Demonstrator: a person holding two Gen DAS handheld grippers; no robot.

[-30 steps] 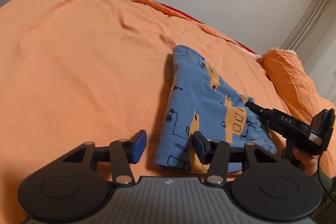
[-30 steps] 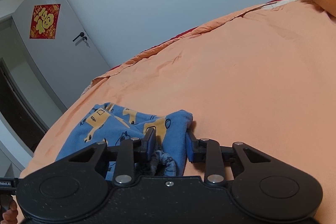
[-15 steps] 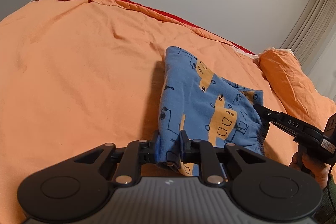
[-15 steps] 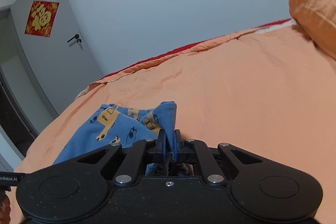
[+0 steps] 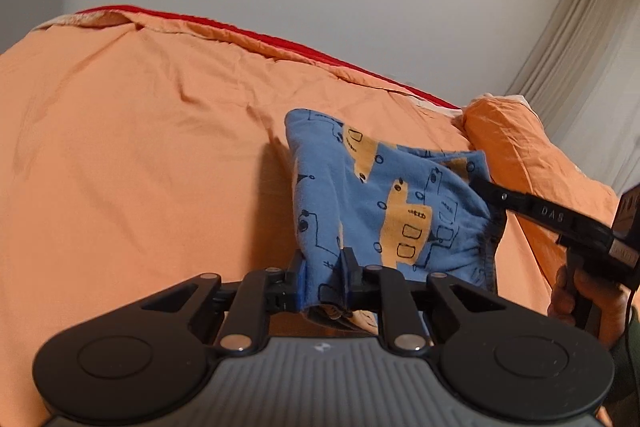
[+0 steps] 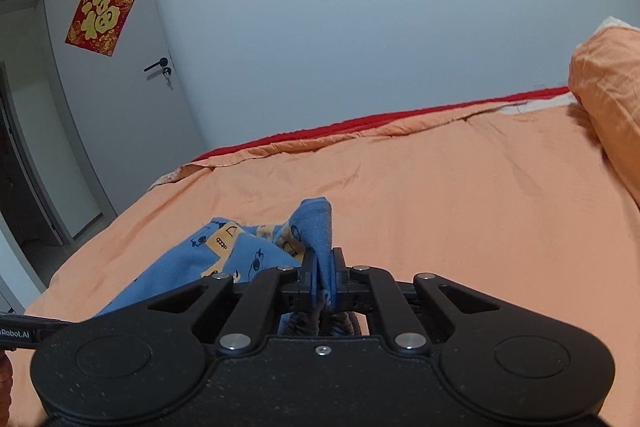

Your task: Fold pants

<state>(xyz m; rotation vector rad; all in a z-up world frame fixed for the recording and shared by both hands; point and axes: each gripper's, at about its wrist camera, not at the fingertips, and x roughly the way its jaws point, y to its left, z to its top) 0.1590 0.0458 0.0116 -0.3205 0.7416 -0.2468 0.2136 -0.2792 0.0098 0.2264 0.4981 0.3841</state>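
Note:
The pants (image 5: 372,199) are blue with orange vehicle prints, lying partly folded on an orange bed sheet (image 5: 140,167). My left gripper (image 5: 323,277) is shut on the near hem corner and lifts it off the sheet. My right gripper (image 6: 323,273) is shut on the waistband end of the pants (image 6: 240,251), also raised. The right gripper also shows in the left wrist view (image 5: 478,185), pinching the elastic waistband. The far part of the pants still rests on the bed.
An orange pillow (image 5: 516,143) lies at the head of the bed, also in the right wrist view (image 6: 608,99). A grey door (image 6: 120,75) with a red decoration stands beyond the bed's left edge. A curtain (image 5: 580,27) hangs at the right.
Both grippers went from open to shut on the pants, the left at the hem, the right at the waistband. Both have since lifted their ends off the sheet.

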